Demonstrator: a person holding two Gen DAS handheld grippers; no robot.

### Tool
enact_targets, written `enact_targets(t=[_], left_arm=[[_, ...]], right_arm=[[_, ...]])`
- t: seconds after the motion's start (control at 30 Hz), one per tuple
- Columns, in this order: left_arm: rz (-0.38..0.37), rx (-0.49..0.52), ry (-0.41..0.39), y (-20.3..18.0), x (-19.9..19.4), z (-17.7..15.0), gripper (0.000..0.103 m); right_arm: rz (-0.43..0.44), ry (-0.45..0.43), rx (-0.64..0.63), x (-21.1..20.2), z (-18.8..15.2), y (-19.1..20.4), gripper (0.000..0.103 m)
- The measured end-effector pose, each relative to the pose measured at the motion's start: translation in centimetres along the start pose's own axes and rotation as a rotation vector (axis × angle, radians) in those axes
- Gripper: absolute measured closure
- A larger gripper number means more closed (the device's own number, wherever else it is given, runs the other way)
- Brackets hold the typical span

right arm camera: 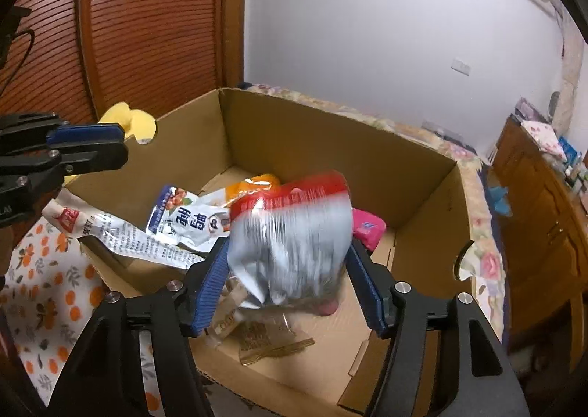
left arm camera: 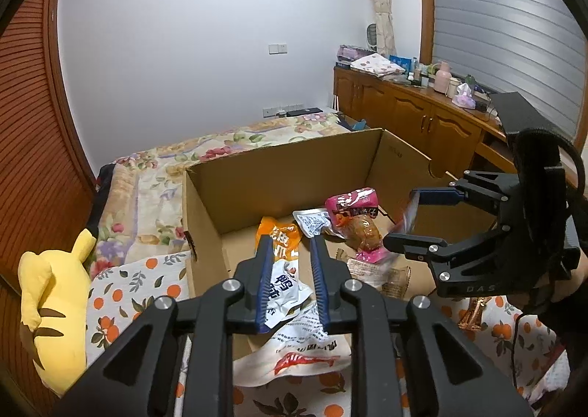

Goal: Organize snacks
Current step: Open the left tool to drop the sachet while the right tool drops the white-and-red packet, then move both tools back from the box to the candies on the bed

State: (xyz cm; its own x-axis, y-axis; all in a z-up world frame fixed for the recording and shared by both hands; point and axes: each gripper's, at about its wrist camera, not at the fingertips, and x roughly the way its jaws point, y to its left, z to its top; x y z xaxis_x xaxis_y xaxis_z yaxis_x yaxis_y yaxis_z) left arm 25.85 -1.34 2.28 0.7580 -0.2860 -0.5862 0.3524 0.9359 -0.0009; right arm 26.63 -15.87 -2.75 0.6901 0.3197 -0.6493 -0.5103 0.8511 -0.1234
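An open cardboard box point(left arm camera: 279, 174) point(right arm camera: 411, 167) stands on the bed and holds several snack packets. My left gripper point(left arm camera: 292, 244) is open over the box's near edge, above a white and orange packet point(left arm camera: 284, 270) point(right arm camera: 183, 222); nothing is between its fingers. A white packet with a red logo point(left arm camera: 294, 354) point(right arm camera: 99, 229) drapes over the box's near wall. My right gripper point(right arm camera: 286, 251) point(left arm camera: 400, 215) is open wide over the box. A blurred silver and red packet point(right arm camera: 294, 233) is between its fingers, apparently loose. A pink packet point(left arm camera: 354, 211) point(right arm camera: 367, 229) lies in the box.
A yellow plush toy point(left arm camera: 51, 310) lies left of the box on an orange-print cloth point(left arm camera: 128, 288). A clear wrapper point(right arm camera: 264, 340) lies on the box floor. A wooden cabinet point(left arm camera: 415, 115) with clutter runs along the right wall. A slatted wooden wardrobe point(right arm camera: 147, 31) stands behind.
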Motion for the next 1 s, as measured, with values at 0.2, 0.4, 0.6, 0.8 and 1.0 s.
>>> enact_targets(t=[0.2,0.4,0.6,0.8,1.0], left_arm=[[0.001,-0.035,-0.014,0.4,-0.8,-0.4,0.066],[0.021,-0.026,-0.033,-0.2,-2.1,-1.0,0.052],[0.029,-0.025,-0.068,-1.3,-3.4,-1.4,0.032],[-0.001,-0.01,-0.077,-3.2,-4.7,-2.3,0.032],[-0.041,0.013,-0.073,-5.6,-5.8,-4.2,0.032]], right_arm=[[-0.02,-0.029,0.011,-1.5,-0.2,0.0,0.033],[-0.054,-0.079,0.004,-4.8,-0.7,0.5,0.034],[-0.079,-0.095,0.011,-7.9,-1.7,0.4,0.034],[-0.101,-0.1,0.024,-10.4,-3.3,0.3,0.034],[-0.1,-0.083,0.053,-12.0,-6.0,0.2,0.036]])
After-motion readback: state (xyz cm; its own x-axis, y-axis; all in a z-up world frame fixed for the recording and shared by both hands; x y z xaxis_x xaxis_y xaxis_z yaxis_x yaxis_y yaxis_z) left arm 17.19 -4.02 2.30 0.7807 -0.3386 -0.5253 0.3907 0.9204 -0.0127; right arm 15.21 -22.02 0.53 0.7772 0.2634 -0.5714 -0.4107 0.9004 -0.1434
